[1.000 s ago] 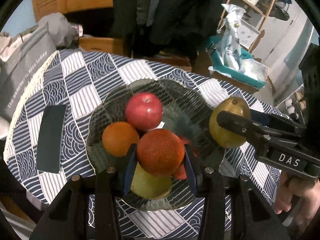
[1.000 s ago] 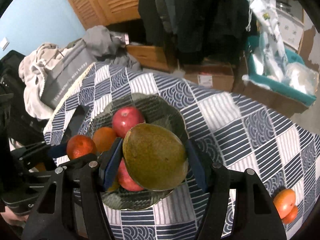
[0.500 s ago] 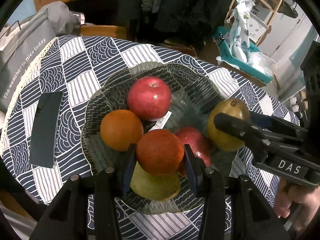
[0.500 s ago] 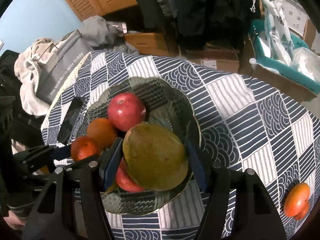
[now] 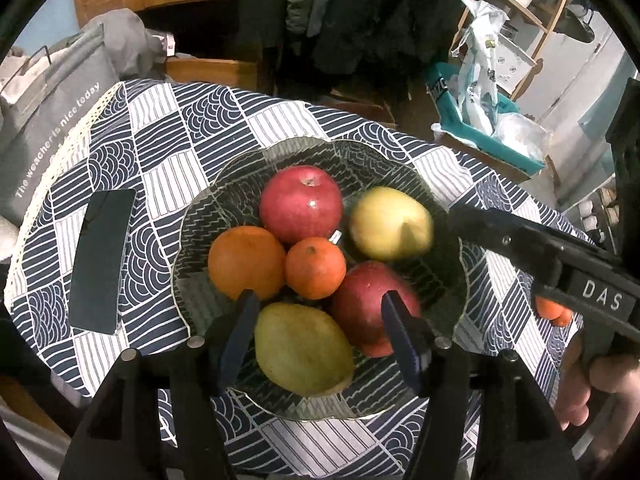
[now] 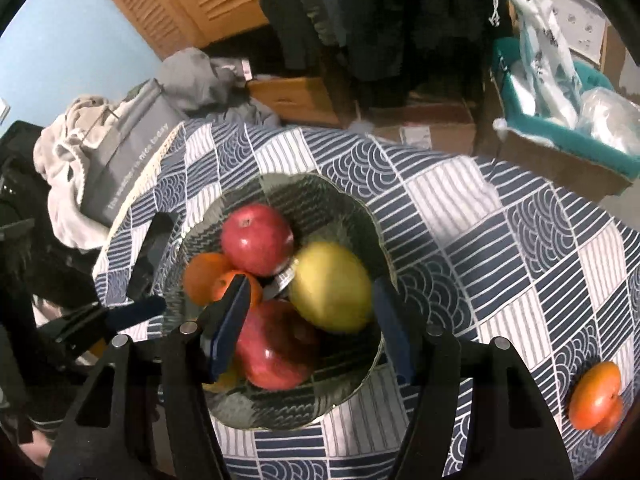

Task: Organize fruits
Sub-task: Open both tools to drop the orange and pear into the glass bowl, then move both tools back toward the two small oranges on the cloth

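A: What is seen in the glass bowl?

B: Six fruits are counted in the left wrist view. A red apple lies at the far side, a yellow-green mango to its right, a large orange at the left, a small tangerine in the middle, a second red apple at the near right and a second mango at the near edge.

A: How are the tools held?

B: The left gripper is spread wide above the near fruits, nothing being clasped. The right gripper is likewise parted, with the mango lying loose in the bowl between its fingers, slightly blurred.

A: Is any writing readable?

B: "DAS" is printed on the right gripper's body in the left view. "The weather is nice today" is read on a grey bag at the far left.

A: What else is on the patterned tablecloth?

B: A dark phone is laid left of the bowl, and two orange fruits are left touching each other at the near right, well apart from the bowl
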Demonstrator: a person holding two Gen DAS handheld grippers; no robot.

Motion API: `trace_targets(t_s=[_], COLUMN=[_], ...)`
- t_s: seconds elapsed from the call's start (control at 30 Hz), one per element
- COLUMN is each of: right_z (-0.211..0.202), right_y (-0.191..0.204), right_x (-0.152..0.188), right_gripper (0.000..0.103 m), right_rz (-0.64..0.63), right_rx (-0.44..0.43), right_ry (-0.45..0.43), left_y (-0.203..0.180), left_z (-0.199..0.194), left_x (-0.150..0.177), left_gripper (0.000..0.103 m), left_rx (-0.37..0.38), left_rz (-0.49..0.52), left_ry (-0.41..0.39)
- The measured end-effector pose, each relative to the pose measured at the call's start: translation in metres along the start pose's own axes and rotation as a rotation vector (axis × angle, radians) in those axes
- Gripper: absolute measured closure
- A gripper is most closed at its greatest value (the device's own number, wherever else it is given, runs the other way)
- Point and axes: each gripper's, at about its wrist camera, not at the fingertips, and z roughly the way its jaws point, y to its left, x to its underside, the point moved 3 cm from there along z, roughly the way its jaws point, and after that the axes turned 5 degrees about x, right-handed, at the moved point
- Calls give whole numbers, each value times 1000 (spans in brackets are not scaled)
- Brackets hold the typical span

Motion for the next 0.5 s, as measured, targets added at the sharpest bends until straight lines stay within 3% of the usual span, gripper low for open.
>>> trace_targets(t_s=[0.4, 0.5], right_z=[-50, -66], right_y=[-5, -8], right_x=[-7, -8], right_gripper=[37, 31], right_rz=[-49, -65], right_rx=[145, 199], right_ry=[-105, -135], left_y=[-24, -32], left_z=[-36, -44], left_x=[-7, -9], left_gripper=[35, 33], left_rx=[27, 36], left_rz=[32, 48], left_ry=[-72, -94])
